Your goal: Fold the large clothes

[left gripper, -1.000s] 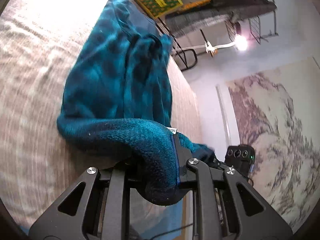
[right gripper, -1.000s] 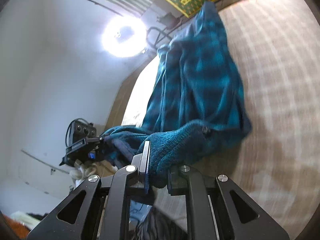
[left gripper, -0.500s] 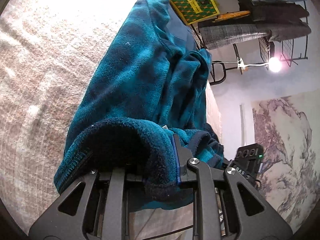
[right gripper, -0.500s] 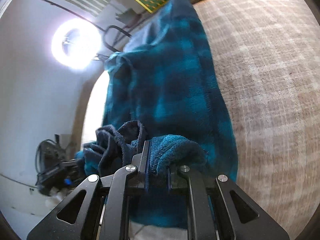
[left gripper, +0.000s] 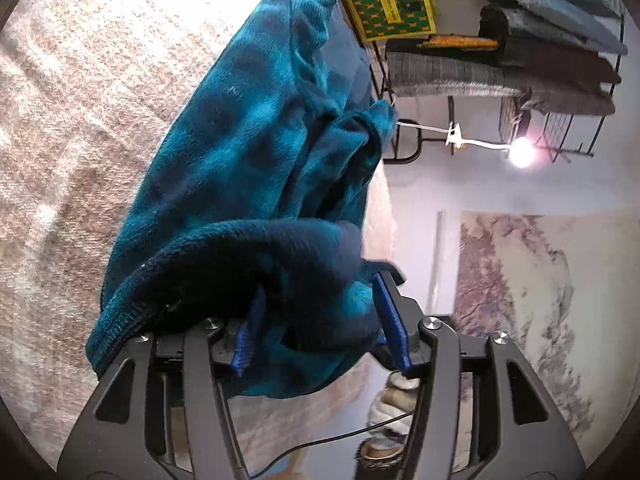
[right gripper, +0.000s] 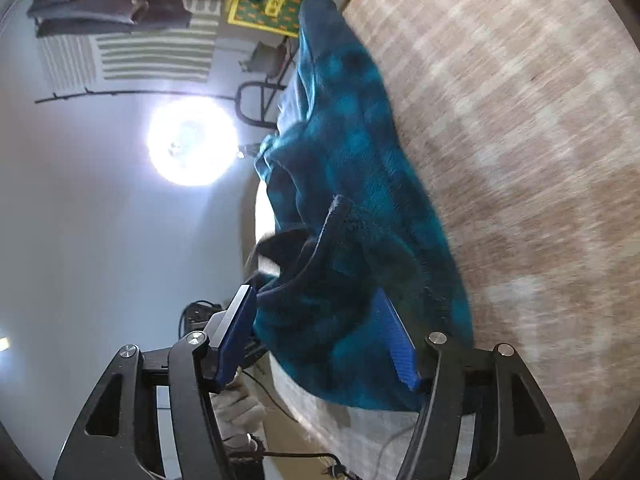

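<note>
In the left wrist view, the left gripper (left gripper: 320, 320) is opening, its blue-padded fingers (left gripper: 390, 320) now standing apart with a thick dark roll of the teal and navy checked fleece garment (left gripper: 248, 152) lying loose between them, draped over the left finger rather than pinched. Beyond the fingers the rest of the garment stretches away in a long heap over the beige woven bed cover (left gripper: 72, 120); off to the right of the fingers stand a wire rack of folded clothes (left gripper: 520, 60) and a lit lamp (left gripper: 522, 152). In the right wrist view, the right gripper (right gripper: 320, 340) is likewise opening, its fingers wide, with a folded-over hem of the same fleece sitting slack between them and spilling below the right finger onto the bed cover (right gripper: 540, 160). The fleece looks soft, thick and limp, fairly light for its bulk, and grippy rather than slippery, so it will likely sag and bunch wherever unsupported. The ribbed hem edge or corners seem the best places to pinch, one per gripper, set well apart.
</note>
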Tool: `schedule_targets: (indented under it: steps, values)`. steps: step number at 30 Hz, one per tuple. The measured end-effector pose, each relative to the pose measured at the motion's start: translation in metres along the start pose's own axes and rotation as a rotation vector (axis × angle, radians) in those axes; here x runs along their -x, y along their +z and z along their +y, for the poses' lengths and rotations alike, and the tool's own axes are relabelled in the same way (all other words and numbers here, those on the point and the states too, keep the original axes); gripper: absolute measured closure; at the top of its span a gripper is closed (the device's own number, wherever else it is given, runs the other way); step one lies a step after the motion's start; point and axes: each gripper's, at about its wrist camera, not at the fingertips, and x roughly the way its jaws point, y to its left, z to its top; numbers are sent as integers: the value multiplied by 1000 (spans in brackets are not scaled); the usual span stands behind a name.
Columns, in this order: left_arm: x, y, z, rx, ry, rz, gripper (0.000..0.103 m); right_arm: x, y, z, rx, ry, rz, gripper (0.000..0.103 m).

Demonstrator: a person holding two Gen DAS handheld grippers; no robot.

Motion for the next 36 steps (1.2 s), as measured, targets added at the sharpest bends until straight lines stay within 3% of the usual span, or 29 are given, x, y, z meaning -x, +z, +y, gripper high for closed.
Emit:
schedule_targets:
  steps: [2,4,7,11,15,17,19,22,23,24,25,26,27,30,33,36]
  values:
    - [6,3,-5,-15,-6,-13,47,14,-1,-2,15,-17,-38,41]
    - [13,2,-12,-64,13,-30,47,28,-7,2,97,-87,-76,41]
    - [30,2,-17,-122,32,-58,39,27,-11,14,251,-216,-106,41]
    - [55,1,-17,-176,64,-134,39,9,-15,22,413,-355,-107,41]
    - [51,-24,-28,-350,168,-135,39,-11,-31,43,599,-480,-145,56]
    - [37,-41,-36,-454,209,-114,41,-12,-47,57,695,-493,-194,57]
    - [19,-53,-39,-540,249,-83,45,-15,-65,69,783,-446,-198,58]
    - [-11,-52,-35,-590,328,-78,46,-40,-85,80,917,-398,-113,58]
    - [-20,-46,-32,-587,351,-79,49,-52,-84,82,937,-414,-94,58]
    - [-29,-35,-27,-581,394,-89,60,-63,-81,82,954,-445,-88,59]
    - [-36,-27,-23,-586,441,-100,80,-78,-70,80,970,-549,-102,60]
    - [-43,-18,-17,-593,494,-118,92,-86,-61,77,958,-611,-111,60]
    - [-45,-12,-12,-593,501,-123,100,-90,-47,71,920,-656,-107,60]
    - [-44,-5,-4,-607,436,-95,100,-96,-13,42,797,-656,-48,61]
    - [-37,-5,-11,-595,417,-44,100,-90,-15,41,820,-639,-22,61]
    - [-15,7,-31,-603,366,-60,85,-73,-5,46,780,-549,41,61]
